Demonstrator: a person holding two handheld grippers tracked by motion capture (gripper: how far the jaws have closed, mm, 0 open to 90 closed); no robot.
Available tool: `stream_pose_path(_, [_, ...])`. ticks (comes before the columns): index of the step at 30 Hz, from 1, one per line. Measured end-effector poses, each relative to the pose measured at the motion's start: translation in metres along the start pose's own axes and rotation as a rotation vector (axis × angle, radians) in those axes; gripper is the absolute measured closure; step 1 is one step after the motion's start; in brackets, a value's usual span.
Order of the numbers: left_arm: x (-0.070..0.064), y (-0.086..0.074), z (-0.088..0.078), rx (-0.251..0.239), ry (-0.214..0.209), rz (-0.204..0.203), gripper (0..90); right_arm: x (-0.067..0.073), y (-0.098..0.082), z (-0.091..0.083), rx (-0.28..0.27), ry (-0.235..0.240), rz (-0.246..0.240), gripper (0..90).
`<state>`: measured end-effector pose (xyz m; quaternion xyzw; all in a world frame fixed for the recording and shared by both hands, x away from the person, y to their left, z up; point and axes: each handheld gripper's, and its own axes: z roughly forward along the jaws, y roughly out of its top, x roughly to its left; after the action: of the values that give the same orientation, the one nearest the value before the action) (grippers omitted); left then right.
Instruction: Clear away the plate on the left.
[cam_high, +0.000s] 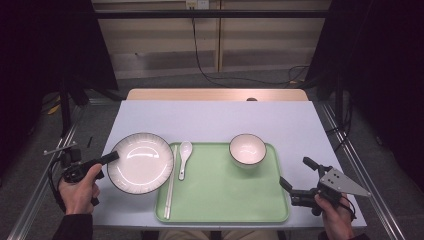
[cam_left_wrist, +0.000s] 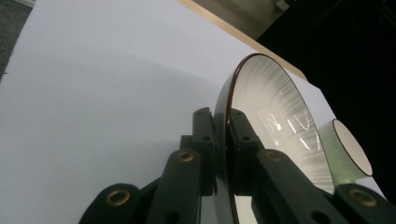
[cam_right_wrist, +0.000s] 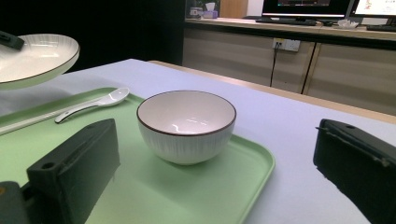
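High view: a pale grey table (cam_high: 215, 117) carries a light green plastic tray (cam_high: 225, 192), and over the tray's left edge hangs a wide white ceramic plate with a dark rim (cam_high: 140, 162), lifted clear of the surface. The left gripper (cam_high: 107, 159) pinches that plate's left rim, jaws pressed tight on either face. I'd judge it stiff, glazed, slippery and breakable, so a deep bite on the rim suits best. A white ribbed bowl (cam_high: 247, 149) sits on the tray; the right gripper (cam_high: 295, 175) waits nearby, jaws spread. A white spoon (cam_high: 184, 157) and pale chopsticks (cam_high: 171, 182) lie alongside.
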<state>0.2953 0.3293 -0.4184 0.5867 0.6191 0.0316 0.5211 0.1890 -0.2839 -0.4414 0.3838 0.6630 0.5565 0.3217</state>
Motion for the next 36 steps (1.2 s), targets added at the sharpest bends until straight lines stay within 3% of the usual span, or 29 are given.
stream_pose_path(6, [-0.01,-0.005,0.006,0.0,-0.026,0.007,83.9,0.0,0.0,0.0,-0.001,0.003,0.0,0.0])
stream_pose_path(13, [-0.021,-0.005,0.016,0.02,-0.049,0.049,83.9,-0.001,0.0,0.0,0.002,0.001,-0.002,0.0])
stream_pose_path(16, [-0.027,-0.005,0.024,0.036,-0.063,0.051,83.9,-0.002,-0.001,0.001,0.005,0.004,0.001,0.0])
stream_pose_path(21, [-0.037,-0.003,0.037,0.068,-0.065,0.101,83.8,-0.003,-0.001,0.004,0.004,0.007,0.005,0.0])
stream_pose_path(31, [-0.057,-0.002,0.06,0.121,-0.123,0.141,83.9,-0.002,0.0,0.004,-0.003,0.018,0.004,0.0])
stream_pose_path(36, [-0.063,-0.003,0.071,0.141,-0.144,0.14,83.8,-0.002,-0.001,0.005,0.001,0.017,0.001,0.0])
